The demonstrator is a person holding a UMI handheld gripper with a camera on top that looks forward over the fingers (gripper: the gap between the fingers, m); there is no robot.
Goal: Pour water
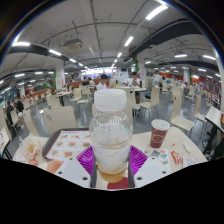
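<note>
- A clear plastic bottle (110, 135) with a white cap (110, 99) stands upright between the gripper (111, 160) fingers, in a large canteen-like hall with rows of tables and chairs under strip lights.
- The purple pads (87, 158) sit close against the bottle's lower body on either side; by the look of it the fingers are clamped on the bottle, with no gap visible at either pad.
- The bottle fills the space directly ahead of the fingers, its base low between them and its cap well above the pads. Its lower part shows an amber tint, though whether that is liquid or the surface seen through the plastic cannot be told.
- A red paper cup (159, 132) stands on the surface (185, 140) beyond the fingers and off to their right, apart from the bottle; it appears the likely target for the pour.
- Printed mats or leaflets (68, 145) lie on the surface to the left of the fingers, with more printed sheets to the right nearer the cup.
- Judged from this moment, the white cap seems in place, so pouring would first call for it to come off.
- To do the step well: keep the grip firm but low, carry the bottle over until its mouth is above the cup's rim, then tilt slowly so the stream lands inside rather than on the papers.
- The light cup could tip if knocked by the bottle.
</note>
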